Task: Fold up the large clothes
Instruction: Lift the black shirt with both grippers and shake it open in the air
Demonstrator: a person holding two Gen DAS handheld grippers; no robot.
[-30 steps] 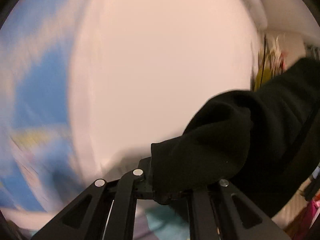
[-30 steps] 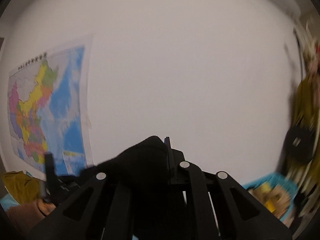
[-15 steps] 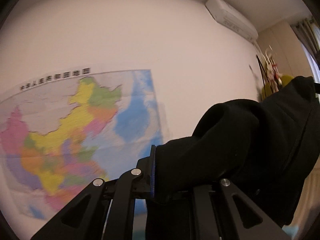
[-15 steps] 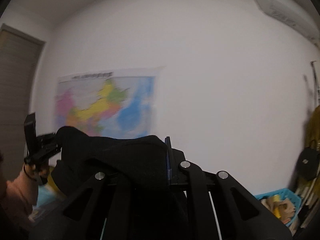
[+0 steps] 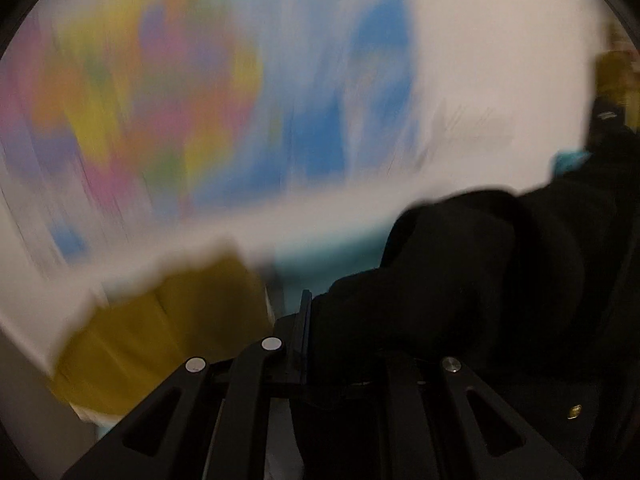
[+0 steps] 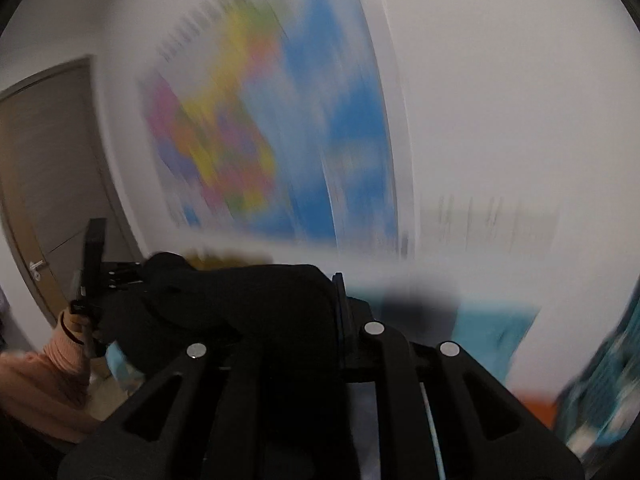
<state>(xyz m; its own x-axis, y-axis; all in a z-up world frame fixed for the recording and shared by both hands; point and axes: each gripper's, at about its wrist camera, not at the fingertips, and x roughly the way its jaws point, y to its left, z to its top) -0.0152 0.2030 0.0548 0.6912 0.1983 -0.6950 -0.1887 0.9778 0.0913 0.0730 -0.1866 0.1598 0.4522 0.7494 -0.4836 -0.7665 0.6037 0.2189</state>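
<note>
A black garment (image 5: 460,280) hangs in the air, stretched between both grippers. My left gripper (image 5: 310,312) is shut on one edge of it, and the cloth runs off to the right. In the right wrist view my right gripper (image 6: 338,296) is shut on another edge of the black garment (image 6: 260,304), which drapes leftward across the fingers. Further left the left gripper (image 6: 128,274) shows, held by a hand in a pink sleeve (image 6: 52,360). Both views are smeared by motion.
A coloured wall map (image 6: 260,140) fills the white wall ahead. A yellow garment (image 5: 160,332) lies low on the left. A brown door (image 6: 48,160) stands at the left. A teal surface (image 6: 492,328) and a blue basket (image 6: 600,380) lie low on the right.
Both grippers have swung downward with the black garment still clamped. The map has slid up in both views, and the yellow garment and teal surface have come into sight below.
</note>
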